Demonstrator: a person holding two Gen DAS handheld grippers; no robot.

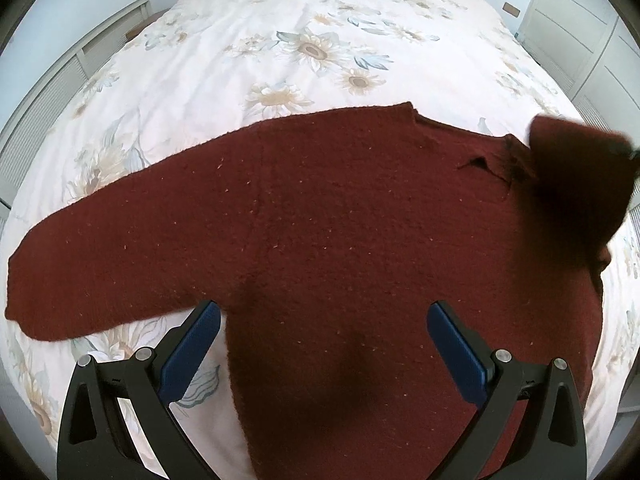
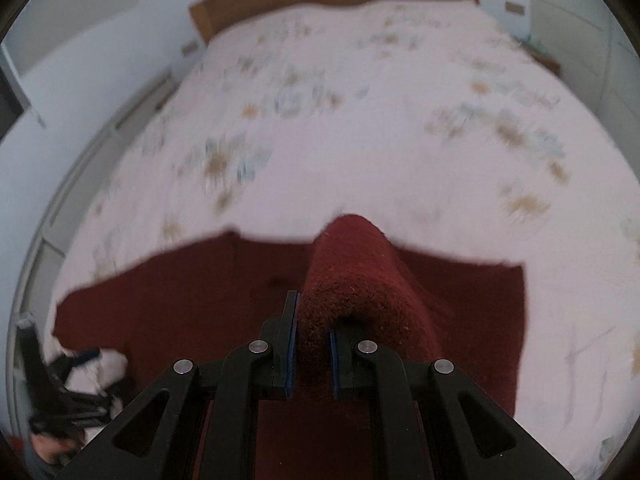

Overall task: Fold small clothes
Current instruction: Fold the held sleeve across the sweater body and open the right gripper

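Maroon knit sweater lies flat on the floral bed, one sleeve out sideways. Right gripper pinches the other sleeve, lifted over the body. Left gripper spread, idle. First fold underway; rest undone.

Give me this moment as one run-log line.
stage: sleeve fold | right tongs: shut on sweater sleeve, lifted | left tongs: open, above sweater | surface: bed
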